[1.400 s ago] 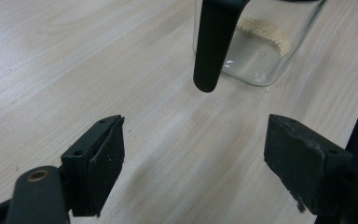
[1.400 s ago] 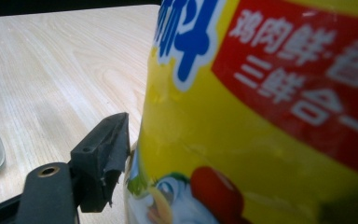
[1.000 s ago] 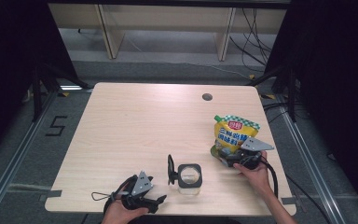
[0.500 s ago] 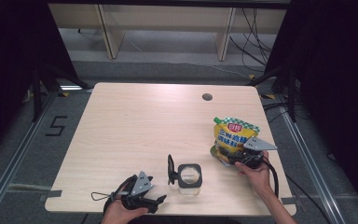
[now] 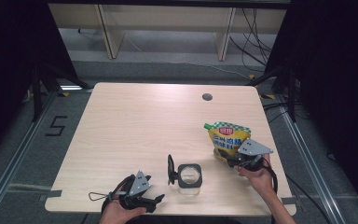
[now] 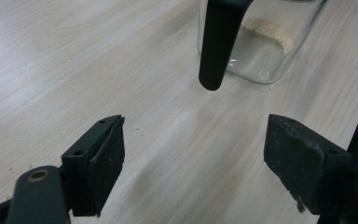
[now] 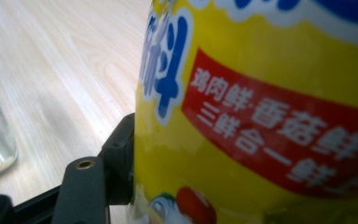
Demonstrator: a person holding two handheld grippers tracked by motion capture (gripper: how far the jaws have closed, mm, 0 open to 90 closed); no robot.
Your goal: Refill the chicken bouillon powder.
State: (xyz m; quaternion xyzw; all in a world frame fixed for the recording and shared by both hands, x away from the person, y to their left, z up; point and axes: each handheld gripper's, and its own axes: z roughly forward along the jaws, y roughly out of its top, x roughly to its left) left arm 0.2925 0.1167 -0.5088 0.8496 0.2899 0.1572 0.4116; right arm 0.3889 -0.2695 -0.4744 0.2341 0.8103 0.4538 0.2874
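From above, my right gripper (image 5: 230, 158) has set the yellow pouch (image 5: 227, 138) back upright on the table (image 5: 135, 121), right of the glass jar (image 5: 189, 176). Along my left gripper (image 6: 193, 163), the jaws stand wide apart, idle before that jar. Along my right, the jaws clamp the pouch; pouring looks finished.

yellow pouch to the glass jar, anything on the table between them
Nothing visible does. The yellow pouch, in the right gripper, has only bare table between it and the glass jar. The jar's black handle is on its far side.
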